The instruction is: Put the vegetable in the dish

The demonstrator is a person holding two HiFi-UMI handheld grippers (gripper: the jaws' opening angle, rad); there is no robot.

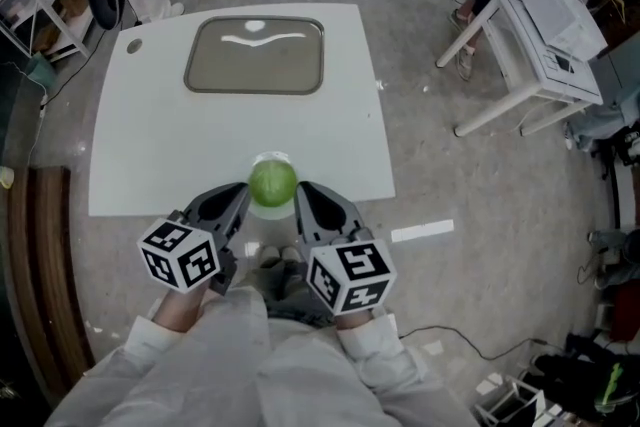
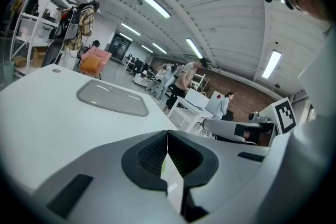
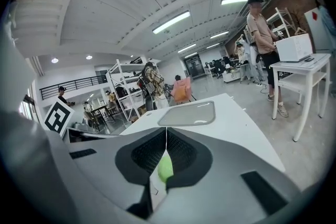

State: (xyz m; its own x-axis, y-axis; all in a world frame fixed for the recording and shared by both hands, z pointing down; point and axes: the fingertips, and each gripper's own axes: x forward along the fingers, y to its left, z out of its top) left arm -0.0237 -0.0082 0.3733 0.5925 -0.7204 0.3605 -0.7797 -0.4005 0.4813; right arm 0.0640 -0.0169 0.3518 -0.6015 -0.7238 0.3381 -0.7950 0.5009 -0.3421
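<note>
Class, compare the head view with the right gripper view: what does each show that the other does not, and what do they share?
Only the head view: the whole round vegetable near the front edge of the table, flanked by the left tongs and right tongs, plus the right marker cube. Only the right gripper view: ceiling lights, shelves, and the right tongs' shut seam with a green sliver beneath. Both: the white table, the grey dish at its far side, a white desk.
</note>
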